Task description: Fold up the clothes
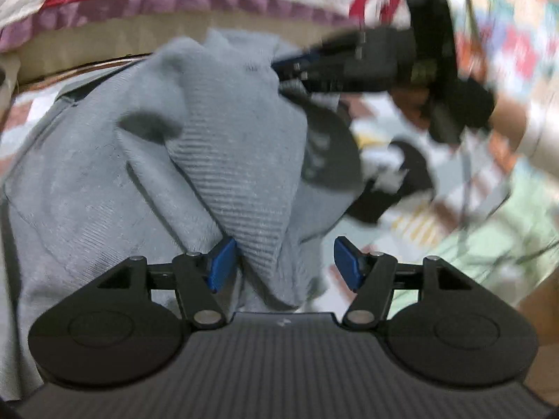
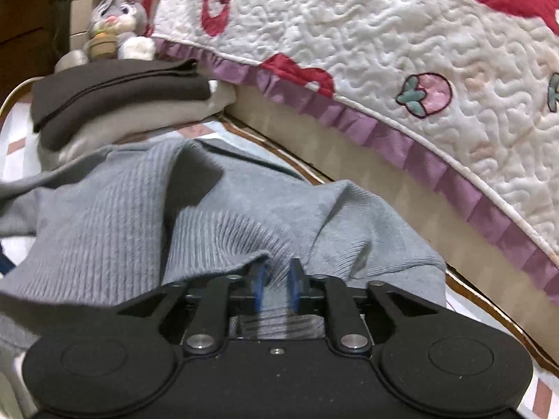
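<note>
Sweater (image 2: 146, 209) bunched in front of right gripper (image 2: 276, 284), edge between its fingers. Folded clothes stack (image 2: 115, 94) behind sweater, left. Plush rabbit (image 2: 117, 26) behind stack. Quilt (image 2: 367, 52) right, overhanging bed edge (image 2: 349, 146).

My right gripper (image 2: 277, 279) pinches a bunched fold of the grey ribbed sweater (image 2: 139, 209), lifting it in a ridge. The rest lies crumpled over the patterned sheet, a ribbed fold draping between my left gripper's (image 1: 284, 262) spread fingers.

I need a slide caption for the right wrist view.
Right gripper pinches a grey sweater beside a quilt.
</note>
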Tool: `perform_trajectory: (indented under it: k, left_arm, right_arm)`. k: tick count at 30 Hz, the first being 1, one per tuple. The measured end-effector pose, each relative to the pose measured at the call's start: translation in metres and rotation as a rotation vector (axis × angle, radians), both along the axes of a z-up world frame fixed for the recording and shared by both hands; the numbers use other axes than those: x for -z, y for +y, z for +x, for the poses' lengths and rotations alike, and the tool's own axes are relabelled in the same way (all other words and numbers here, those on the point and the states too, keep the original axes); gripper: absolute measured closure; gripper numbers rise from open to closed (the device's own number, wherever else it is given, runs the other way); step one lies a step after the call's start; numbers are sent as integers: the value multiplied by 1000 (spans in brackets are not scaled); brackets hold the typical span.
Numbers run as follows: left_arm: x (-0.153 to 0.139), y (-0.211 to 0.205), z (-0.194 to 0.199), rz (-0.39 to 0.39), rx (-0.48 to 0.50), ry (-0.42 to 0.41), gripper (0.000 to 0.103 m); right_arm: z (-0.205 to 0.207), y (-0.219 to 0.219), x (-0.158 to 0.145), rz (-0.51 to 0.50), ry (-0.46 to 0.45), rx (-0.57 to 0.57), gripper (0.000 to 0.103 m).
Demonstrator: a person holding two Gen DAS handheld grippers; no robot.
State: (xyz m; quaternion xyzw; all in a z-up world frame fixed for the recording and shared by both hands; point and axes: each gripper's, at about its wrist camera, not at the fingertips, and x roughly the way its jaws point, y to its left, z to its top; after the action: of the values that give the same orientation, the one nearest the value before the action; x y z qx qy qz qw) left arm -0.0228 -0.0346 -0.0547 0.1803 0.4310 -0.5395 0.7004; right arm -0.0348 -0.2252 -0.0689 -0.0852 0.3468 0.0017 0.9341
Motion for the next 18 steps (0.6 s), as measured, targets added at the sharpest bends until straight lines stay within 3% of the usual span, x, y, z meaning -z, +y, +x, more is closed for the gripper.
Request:
perform_trajectory:
  k: [1, 5, 8, 9, 14, 18]
  left_arm:
    - [4, -6, -2, 24, 11, -2, 42]
    - [21, -12, 10, 84, -37, 50, 42]
    - [26, -8, 22, 81, -110, 87, 50]
    - [25, -5, 23, 66, -125, 92, 61]
    - [24, 4, 30, 31, -188, 88, 85]
    - [25, 3, 32, 25, -223, 78, 89]
  right_arm:
    - [-1, 0, 1, 3, 0, -1, 76]
    - [-5, -1, 9, 11, -7, 15, 41]
    - [-5, 4, 16, -28, 7, -52, 42]
    - [-5, 7, 19, -47, 13, -81, 42]
    - [-9, 33, 24, -242, 5, -152, 41]
    - [-14, 47, 23, -428, -87, -136, 46]
